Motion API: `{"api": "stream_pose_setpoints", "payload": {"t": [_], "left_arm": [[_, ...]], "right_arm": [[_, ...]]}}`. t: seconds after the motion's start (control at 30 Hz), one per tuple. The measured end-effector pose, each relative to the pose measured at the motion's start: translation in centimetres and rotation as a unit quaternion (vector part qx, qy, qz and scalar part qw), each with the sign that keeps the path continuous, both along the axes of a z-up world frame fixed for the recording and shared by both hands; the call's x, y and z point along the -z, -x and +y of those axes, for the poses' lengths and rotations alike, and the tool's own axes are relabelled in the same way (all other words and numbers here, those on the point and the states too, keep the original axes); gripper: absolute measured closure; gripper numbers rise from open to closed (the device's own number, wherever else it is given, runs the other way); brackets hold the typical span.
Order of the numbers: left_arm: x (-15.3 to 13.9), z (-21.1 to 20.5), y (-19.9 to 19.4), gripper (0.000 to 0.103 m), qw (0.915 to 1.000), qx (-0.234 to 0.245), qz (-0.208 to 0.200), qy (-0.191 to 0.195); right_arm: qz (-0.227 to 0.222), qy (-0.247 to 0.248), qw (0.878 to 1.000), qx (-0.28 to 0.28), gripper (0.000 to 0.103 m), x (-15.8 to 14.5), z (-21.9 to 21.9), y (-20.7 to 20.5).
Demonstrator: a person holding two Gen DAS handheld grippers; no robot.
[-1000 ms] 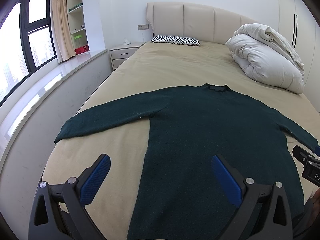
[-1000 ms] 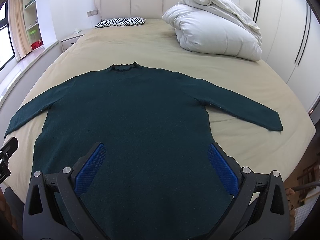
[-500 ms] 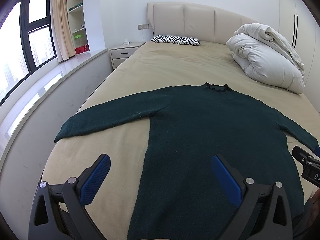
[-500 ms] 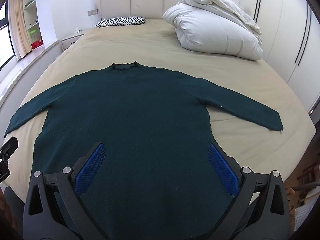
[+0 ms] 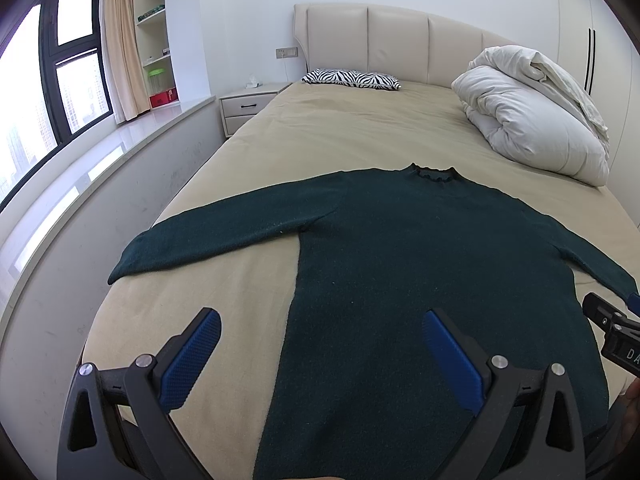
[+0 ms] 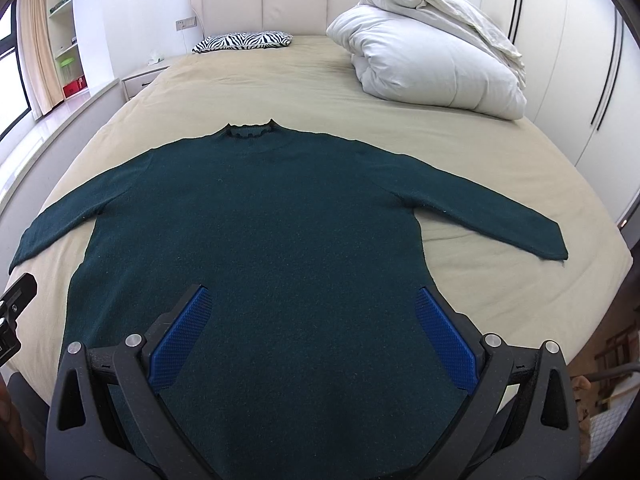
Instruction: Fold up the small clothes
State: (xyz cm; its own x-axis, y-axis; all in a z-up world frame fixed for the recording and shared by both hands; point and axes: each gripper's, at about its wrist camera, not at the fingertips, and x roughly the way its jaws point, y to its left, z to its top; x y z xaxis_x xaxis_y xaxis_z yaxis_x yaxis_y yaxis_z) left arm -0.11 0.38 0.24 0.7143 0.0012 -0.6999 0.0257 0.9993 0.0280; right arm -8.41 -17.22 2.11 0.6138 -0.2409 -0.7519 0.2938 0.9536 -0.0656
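A dark green long-sleeved sweater (image 5: pixel 420 264) lies flat on the beige bed (image 5: pixel 360 132), collar toward the headboard, both sleeves spread out; it also shows in the right wrist view (image 6: pixel 260 216). My left gripper (image 5: pixel 320 332) is open and empty, held above the sweater's lower left edge. My right gripper (image 6: pixel 310 312) is open and empty above the sweater's lower right part. Its left sleeve end (image 5: pixel 132 260) lies near the bed's left edge, its right sleeve end (image 6: pixel 548 240) near the right edge. The hem is hidden below both views.
A folded white duvet (image 6: pixel 432 60) lies at the bed's back right, a zebra-print pillow (image 6: pixel 244 40) by the headboard. A nightstand (image 5: pixel 248 112) and window ledge (image 5: pixel 80 184) are to the left, white wardrobes (image 6: pixel 568 40) to the right.
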Motion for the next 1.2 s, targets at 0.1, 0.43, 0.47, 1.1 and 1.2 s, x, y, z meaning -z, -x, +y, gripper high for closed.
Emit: {"api": "stream_pose_setpoints", "payload": {"t": [0.1, 0.43, 0.47, 1.1, 1.2], "left_arm": [[0.0, 0.0, 0.0, 0.000, 1.0000, 0.000, 0.000, 0.001], [0.6, -0.6, 0.0, 0.000, 1.0000, -0.001, 0.005, -0.002], [0.7, -0.7, 0.0, 0.000, 1.0000, -0.002, 0.006, -0.002], [4.4, -3.2, -2.1, 0.000, 0.9931, 0.039, 0.089, 0.066], [4.9, -4.2, -3.0, 0.000, 0.9929, 0.043, 0.096, 0.054]], "right_arm": [[0.002, -0.001, 1.000, -0.001, 0.000, 0.3, 0.1, 0.1], [0.008, -0.004, 1.000, -0.002, 0.000, 0.9, -0.2, -0.2], [0.009, -0.004, 1.000, -0.002, 0.000, 0.8, -0.3, -0.2], [-0.036, -0.128, 0.981, 0.140, 0.000, 3.3, -21.1, 1.2], [-0.074, -0.204, 0.949, 0.229, 0.001, 5.1, -31.3, 3.7]]}}
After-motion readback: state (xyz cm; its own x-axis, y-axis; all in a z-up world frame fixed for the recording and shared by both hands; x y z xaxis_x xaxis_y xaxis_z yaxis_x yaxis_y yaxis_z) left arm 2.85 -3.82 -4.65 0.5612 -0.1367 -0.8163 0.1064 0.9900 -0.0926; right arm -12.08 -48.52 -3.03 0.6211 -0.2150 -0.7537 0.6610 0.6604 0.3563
